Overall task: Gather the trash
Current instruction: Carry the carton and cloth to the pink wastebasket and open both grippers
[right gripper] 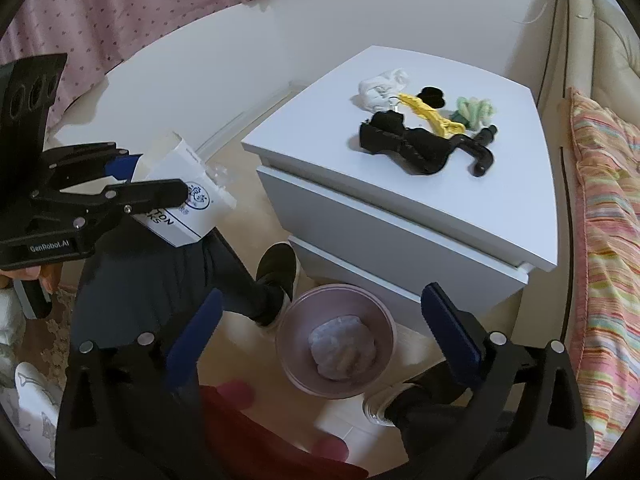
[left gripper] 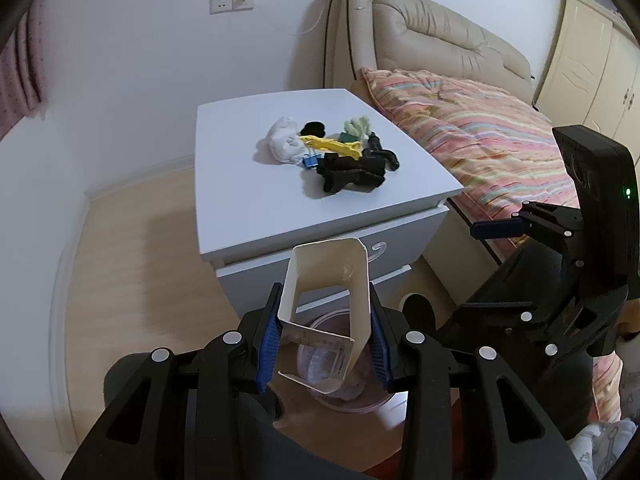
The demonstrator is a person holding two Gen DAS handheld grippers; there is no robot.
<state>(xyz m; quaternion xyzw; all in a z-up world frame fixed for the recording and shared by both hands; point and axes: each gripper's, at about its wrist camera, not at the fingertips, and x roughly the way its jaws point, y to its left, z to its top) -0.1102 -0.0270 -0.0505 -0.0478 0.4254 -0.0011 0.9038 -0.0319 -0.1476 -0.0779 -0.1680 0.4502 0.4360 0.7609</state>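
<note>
The left tool (left gripper: 324,344) is clamped on an open-ended white carton (left gripper: 326,312), its blue pads pressing both side walls, held level above the pink trash bin (right gripper: 336,340) on the floor. The right tool (right gripper: 320,344), at 3 o'clock of it, gapes wide and empty, angled down over the bin. At 12 o'clock, a clutter pile (left gripper: 332,156) sits on the white table (left gripper: 240,200).

The right gripper (right gripper: 320,340) hangs with its blue pads spread wide above a pink bin (right gripper: 294,364) holding a crumpled wad (right gripper: 344,348). At left, the left gripper (right gripper: 138,178) clamps a white box (right gripper: 188,204). A white nightstand (right gripper: 400,204) carries a small heap of clutter (right gripper: 428,124).
</note>
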